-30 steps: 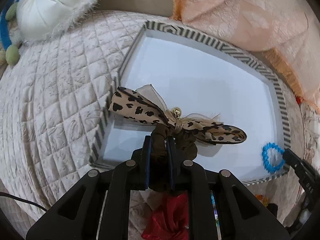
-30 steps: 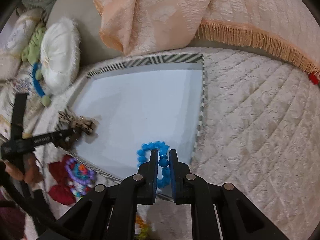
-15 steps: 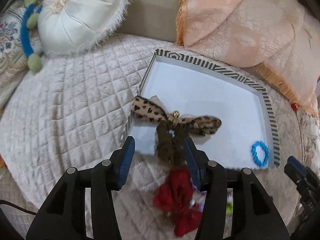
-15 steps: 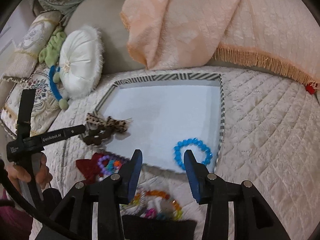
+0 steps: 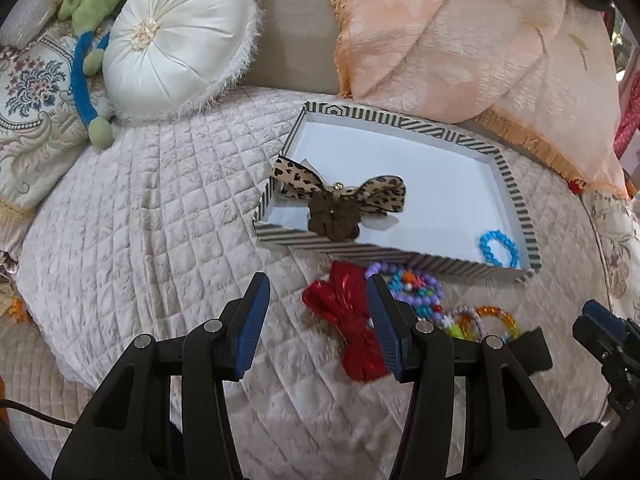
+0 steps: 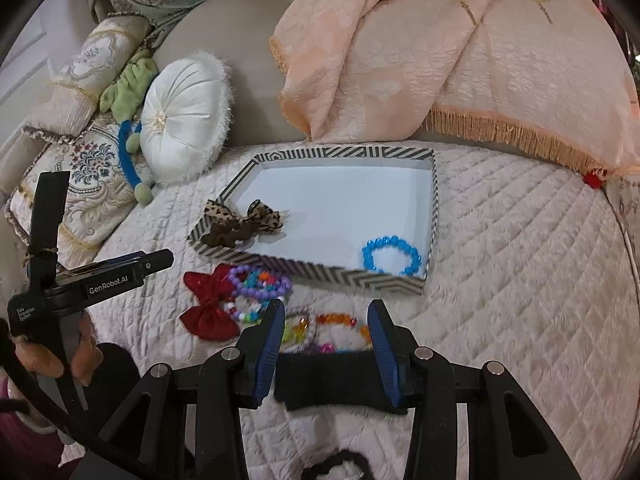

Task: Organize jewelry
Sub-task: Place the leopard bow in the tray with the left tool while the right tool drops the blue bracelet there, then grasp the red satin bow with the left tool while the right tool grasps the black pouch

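A striped tray [image 5: 400, 118] [image 6: 344, 153] with a white floor lies on the quilted bed. A leopard-print bow scrunchie [image 5: 340, 200] [image 6: 240, 222] rests in its near left corner and a blue bead bracelet [image 5: 499, 248] [image 6: 391, 255] in its near right corner. In front of the tray lie a red bow [image 5: 352, 320] [image 6: 208, 300], a purple bead bracelet [image 5: 412, 284] [image 6: 260, 282], an orange bead bracelet [image 5: 486, 320] [image 6: 340, 322] and a black band [image 6: 332, 380]. My left gripper [image 5: 318, 316] is open and empty above the red bow. My right gripper [image 6: 326, 344] is open and empty above the black band.
A round white cushion [image 5: 176, 36] [image 6: 184, 116], a green and blue plush toy [image 5: 92, 60] and embroidered pillows [image 6: 80, 172] sit at the back left. A peach fringed blanket [image 5: 460, 40] [image 6: 460, 52] drapes behind the tray. A black scrunchie [image 6: 340, 466] lies near my right gripper's base.
Both grippers opened and pulled back from the tray. The left let go of the leopard scrunchie and the right let go of the blue bracelet; both now lie in the tray.
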### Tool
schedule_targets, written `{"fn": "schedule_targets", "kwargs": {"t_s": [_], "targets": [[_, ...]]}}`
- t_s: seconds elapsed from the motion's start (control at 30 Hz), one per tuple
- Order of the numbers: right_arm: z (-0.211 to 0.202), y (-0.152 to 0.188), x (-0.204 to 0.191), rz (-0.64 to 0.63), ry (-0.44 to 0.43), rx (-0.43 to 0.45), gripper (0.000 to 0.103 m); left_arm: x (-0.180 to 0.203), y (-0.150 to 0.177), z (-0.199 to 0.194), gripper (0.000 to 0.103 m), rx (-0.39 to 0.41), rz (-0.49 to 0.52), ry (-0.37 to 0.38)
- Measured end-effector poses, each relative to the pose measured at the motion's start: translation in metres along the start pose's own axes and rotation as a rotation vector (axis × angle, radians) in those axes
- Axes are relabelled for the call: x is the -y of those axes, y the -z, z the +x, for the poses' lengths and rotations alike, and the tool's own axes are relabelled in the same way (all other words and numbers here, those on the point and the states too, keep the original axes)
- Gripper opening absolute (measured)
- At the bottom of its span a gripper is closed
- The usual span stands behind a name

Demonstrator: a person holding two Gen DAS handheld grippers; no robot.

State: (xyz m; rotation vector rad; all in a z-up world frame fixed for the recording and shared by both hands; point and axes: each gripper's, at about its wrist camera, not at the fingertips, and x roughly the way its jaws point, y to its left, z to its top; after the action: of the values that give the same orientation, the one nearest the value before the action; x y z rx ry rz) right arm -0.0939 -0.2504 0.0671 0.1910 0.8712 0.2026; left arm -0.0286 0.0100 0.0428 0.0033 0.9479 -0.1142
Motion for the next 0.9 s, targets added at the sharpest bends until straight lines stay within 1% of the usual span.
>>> {"fn": "schedule_targets", "kwargs": {"t_s": [0.23,0.47,0.57,0.7,0.77,0.83,0.9], "targets": [[-0.007,0.017,0.001,0.017,-0.022,-0.024,0.041,0.004,0.014,-0.010,0.050,-0.007,0.012,0.009],[-0.015,0.027,0.002,0.020,-0.020,-0.034,0.043,0.007,0.023,-0.017,0.050,-0.006,0.027,0.010],[-0.017,0.031,0.003,0.013,-0.009,-0.039,0.044,0.003,0.025,-0.017,0.050,-0.020,0.020,0.024],[-0.015,0.037,0.010,0.021,0.001,-0.058,0.045,-0.016,0.022,-0.015,0.050,-0.054,-0.042,0.066],[-0.012,0.040,0.014,0.027,0.005,-0.069,0.046,-0.031,0.019,-0.010,0.050,-0.083,-0.100,0.093],[-0.007,0.044,0.018,0.037,0.009,-0.082,0.047,-0.042,0.017,-0.005,0.051,-0.109,-0.146,0.105],[-0.002,0.047,0.022,0.047,0.012,-0.095,0.047,-0.046,0.018,0.000,0.053,-0.124,-0.168,0.109]]}}
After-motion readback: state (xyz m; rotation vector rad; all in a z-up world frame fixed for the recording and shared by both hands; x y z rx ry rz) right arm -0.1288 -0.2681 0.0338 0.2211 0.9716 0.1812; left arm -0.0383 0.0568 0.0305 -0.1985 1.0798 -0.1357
